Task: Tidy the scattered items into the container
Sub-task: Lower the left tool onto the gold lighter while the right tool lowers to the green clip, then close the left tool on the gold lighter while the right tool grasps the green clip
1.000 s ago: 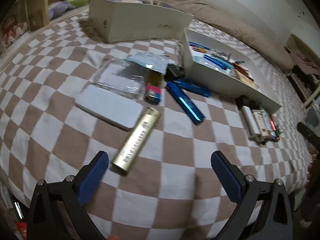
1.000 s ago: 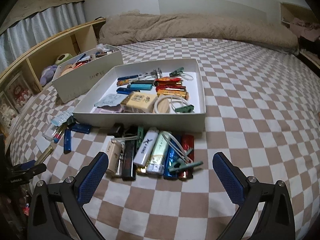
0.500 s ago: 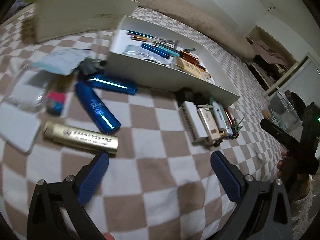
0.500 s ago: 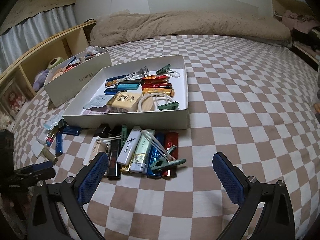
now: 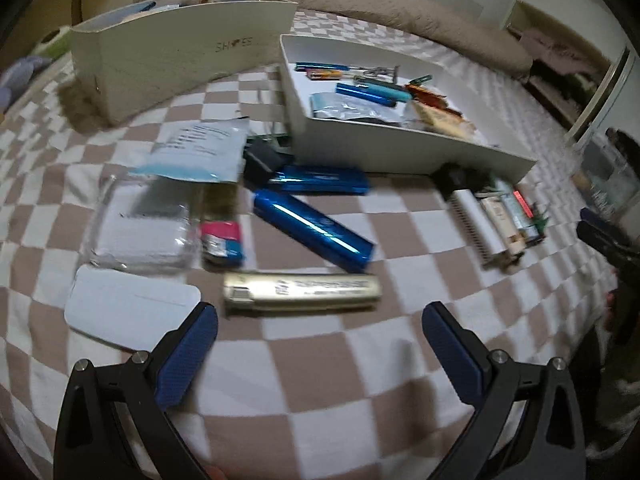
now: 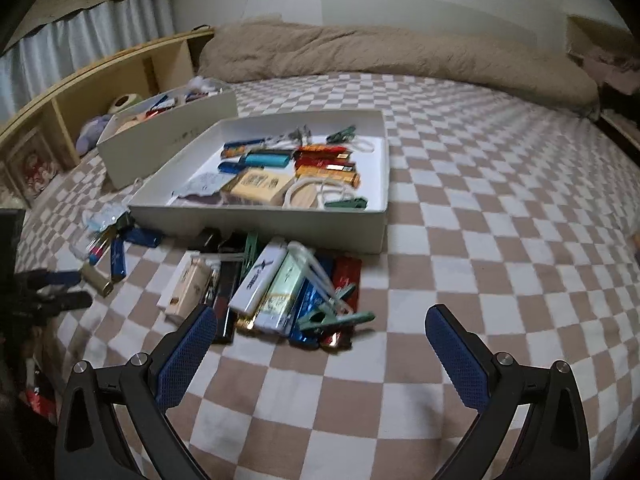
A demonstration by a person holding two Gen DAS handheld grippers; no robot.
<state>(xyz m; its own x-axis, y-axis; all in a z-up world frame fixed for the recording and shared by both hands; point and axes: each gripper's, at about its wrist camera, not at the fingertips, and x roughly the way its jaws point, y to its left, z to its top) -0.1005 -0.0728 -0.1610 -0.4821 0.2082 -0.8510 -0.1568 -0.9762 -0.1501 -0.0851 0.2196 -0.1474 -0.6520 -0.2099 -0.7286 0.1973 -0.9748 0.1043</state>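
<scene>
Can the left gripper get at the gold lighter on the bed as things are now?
Probably yes. The left gripper is open, and the gold lighter lies flat just ahead of its jaws with nothing on top.

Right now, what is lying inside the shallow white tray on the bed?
Inside the shallow white tray lie lighters, a tan box, a silver packet, green clips and white cord. Anything beneath these is covered and cannot be seen.

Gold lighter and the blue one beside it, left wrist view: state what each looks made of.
Gold lighter: seemingly brushed metal or metallic-coated casing, with a dull satin sheen and printed text.
Blue lighter: glossy metallic finish, possibly anodised metal or foil-wrapped plastic; a sharp bright streak runs along it.
</scene>
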